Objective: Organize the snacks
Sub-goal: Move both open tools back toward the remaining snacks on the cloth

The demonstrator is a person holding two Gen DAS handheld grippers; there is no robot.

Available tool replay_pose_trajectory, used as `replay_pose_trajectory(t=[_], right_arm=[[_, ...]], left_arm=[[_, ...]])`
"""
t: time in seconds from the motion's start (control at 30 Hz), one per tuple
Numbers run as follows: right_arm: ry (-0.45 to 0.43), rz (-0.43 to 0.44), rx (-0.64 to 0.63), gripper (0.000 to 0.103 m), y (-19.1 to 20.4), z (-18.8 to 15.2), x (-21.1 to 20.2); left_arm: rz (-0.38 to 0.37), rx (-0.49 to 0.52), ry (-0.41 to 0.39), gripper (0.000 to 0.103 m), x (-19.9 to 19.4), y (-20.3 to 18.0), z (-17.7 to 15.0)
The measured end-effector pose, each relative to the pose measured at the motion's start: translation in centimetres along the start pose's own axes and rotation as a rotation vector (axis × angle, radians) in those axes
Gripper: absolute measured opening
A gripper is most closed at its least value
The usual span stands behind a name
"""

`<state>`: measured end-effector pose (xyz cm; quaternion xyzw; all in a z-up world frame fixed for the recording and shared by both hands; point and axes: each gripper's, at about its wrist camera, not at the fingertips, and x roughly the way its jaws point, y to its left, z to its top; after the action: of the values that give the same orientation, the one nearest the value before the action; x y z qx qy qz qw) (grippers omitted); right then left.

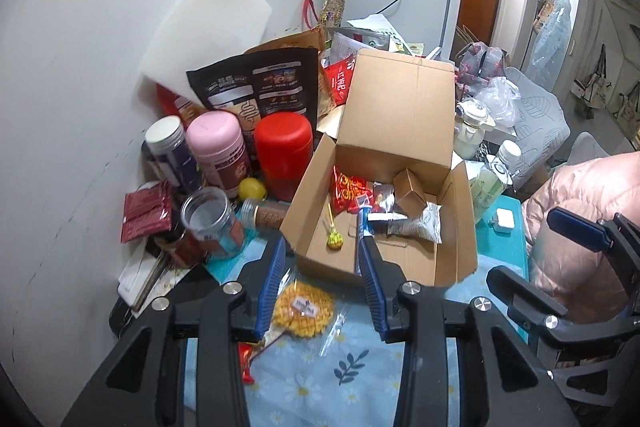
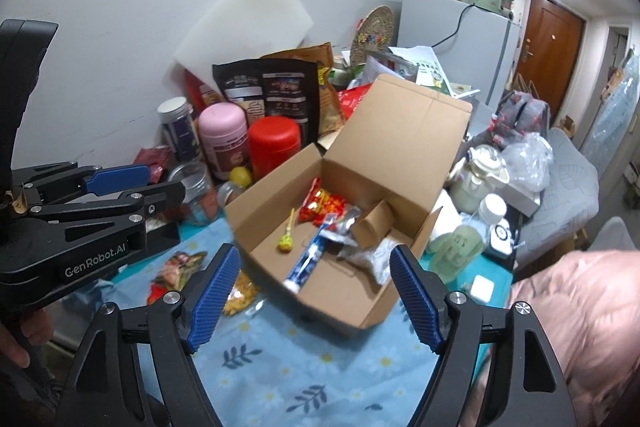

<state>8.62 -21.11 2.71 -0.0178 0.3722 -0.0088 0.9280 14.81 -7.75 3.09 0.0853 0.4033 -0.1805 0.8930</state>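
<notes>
Table (image 2: 320, 367): floral cloth, cluttered far left | cardboard box (image 2: 404, 143): centre, lid raised at far side, holds lollipop (image 2: 285, 242), stick pointing far, blue-white tube (image 2: 310, 259), long axis near-far | right gripper (image 2: 316, 285): jaws wide apart, empty, near box | left gripper (image 1: 322, 261): jaws apart, empty, over yellow snack pack (image 1: 303, 309), near box.

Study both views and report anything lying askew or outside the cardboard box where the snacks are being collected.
Two snacks lie outside the open brown cardboard box: a round yellow puffed snack in clear wrap on the blue floral cloth between the left hand-held gripper fingers, and a red packet beside it. A brown cylindrical jar lies toppled by the box.
</notes>
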Motion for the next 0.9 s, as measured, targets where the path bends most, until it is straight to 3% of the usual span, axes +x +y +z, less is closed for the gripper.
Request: replay_pose_trajectory(t=[0.43, 0.9], right_arm=[[0.057, 0.072, 0.027, 0.079, 2.5, -5.4, -0.8], [0.109, 0.158, 0.02, 0.079, 5.7, -8.0, 1.4]], left_arm=[[-0.005, -0.043, 0.058, 0.038, -1.4, 1.9, -5.9], [-0.024, -0.114, 0.115, 0.038, -0.8, 6.2, -10.4]])
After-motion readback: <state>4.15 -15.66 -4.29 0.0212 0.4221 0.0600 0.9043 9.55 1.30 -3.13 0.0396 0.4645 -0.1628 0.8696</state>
